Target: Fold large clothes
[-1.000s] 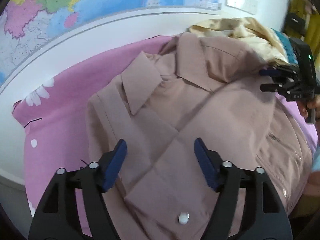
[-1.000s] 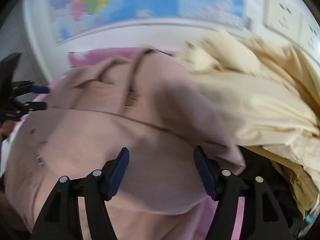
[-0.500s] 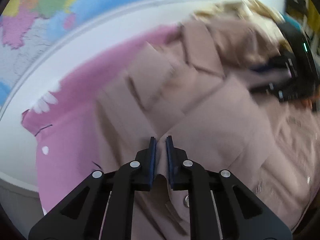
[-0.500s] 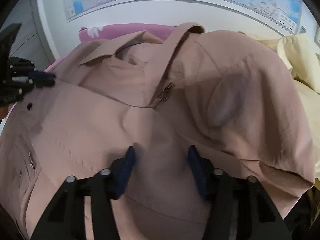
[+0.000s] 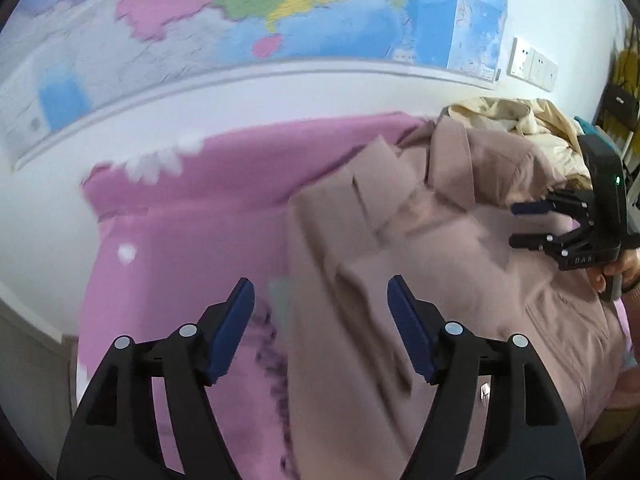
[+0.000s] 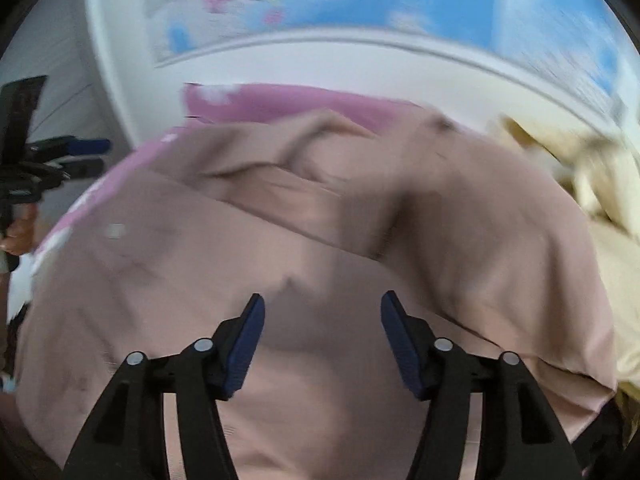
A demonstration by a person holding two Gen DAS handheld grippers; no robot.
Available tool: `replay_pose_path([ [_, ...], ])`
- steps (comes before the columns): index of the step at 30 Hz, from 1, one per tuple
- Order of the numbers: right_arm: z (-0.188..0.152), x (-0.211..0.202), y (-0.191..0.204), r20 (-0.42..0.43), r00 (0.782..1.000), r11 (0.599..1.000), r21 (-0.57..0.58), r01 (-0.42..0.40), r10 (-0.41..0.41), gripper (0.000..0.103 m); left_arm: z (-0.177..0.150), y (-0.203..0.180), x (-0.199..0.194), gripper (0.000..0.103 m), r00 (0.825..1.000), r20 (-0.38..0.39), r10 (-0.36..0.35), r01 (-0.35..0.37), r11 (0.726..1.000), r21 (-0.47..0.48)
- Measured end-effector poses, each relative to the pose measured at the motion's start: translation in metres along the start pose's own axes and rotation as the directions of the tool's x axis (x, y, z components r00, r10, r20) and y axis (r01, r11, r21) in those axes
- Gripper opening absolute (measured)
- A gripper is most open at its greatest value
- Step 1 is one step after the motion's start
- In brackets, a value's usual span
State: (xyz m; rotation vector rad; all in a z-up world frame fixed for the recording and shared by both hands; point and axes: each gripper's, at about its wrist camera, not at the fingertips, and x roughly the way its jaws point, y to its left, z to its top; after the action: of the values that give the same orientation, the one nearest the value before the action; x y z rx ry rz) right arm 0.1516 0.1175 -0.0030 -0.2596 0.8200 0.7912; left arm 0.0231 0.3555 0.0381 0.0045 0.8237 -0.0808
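- Our left gripper [image 5: 320,312] and right gripper [image 6: 322,332] are both spread, grasping nothing.
- The shirt [image 5: 460,280], blurred here, probably lies near the pink bed [image 5: 192,232] edge; a one-sided pull could slide it off.

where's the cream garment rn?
Far right in both views: the cream garment is heaped against the wall, just beyond the tan shirt, under the map.

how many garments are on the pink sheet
2: a dusty-pink jacket spread across the middle, and a cream garment bunched behind it by the wall. More may be hidden underneath.
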Motion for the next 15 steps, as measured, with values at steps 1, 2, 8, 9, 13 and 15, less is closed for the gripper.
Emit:
replay_pose_path([
  [1, 0.004, 0.002, 0.012, 0.002, 1.000, 0.999, -0.023, -0.028, 0.028, 0.062, -0.010, 0.002, -0.006, 0.070, 1.000, -0.006, -0.012, 0.012, 1.000, 0.001],
  [2, 0.007, 0.004, 0.026, -0.001, 0.998, 0.996, -0.049, -0.068, 0.068, 0.064, -0.021, 0.002, -0.010, 0.071, 1.000, -0.018, -0.021, 0.021, 1.000, 0.002],
  [8, 0.011, 0.025, 0.078, -0.048, 0.989, 0.980, -0.136, -0.143, 0.138, 0.064, -0.072, 0.001, -0.029, 0.074, 0.986, -0.065, -0.153, 0.150, 0.988, -0.044],
  [9, 0.013, 0.030, 0.086, -0.056, 0.988, 0.978, -0.144, -0.148, 0.141, 0.064, -0.079, 0.000, -0.032, 0.073, 0.984, -0.069, -0.165, 0.162, 0.986, -0.047],
  [13, 0.019, 0.039, 0.096, -0.067, 0.988, 0.978, -0.148, -0.150, 0.141, 0.064, -0.097, 0.001, -0.023, 0.010, 0.975, -0.136, -0.173, 0.164, 0.983, -0.081],
  [15, 0.021, 0.040, 0.098, -0.069, 0.988, 0.979, -0.142, -0.147, 0.139, 0.064, -0.099, 0.006, -0.021, 0.002, 0.983, -0.139, -0.123, 0.112, 0.990, -0.088],
])
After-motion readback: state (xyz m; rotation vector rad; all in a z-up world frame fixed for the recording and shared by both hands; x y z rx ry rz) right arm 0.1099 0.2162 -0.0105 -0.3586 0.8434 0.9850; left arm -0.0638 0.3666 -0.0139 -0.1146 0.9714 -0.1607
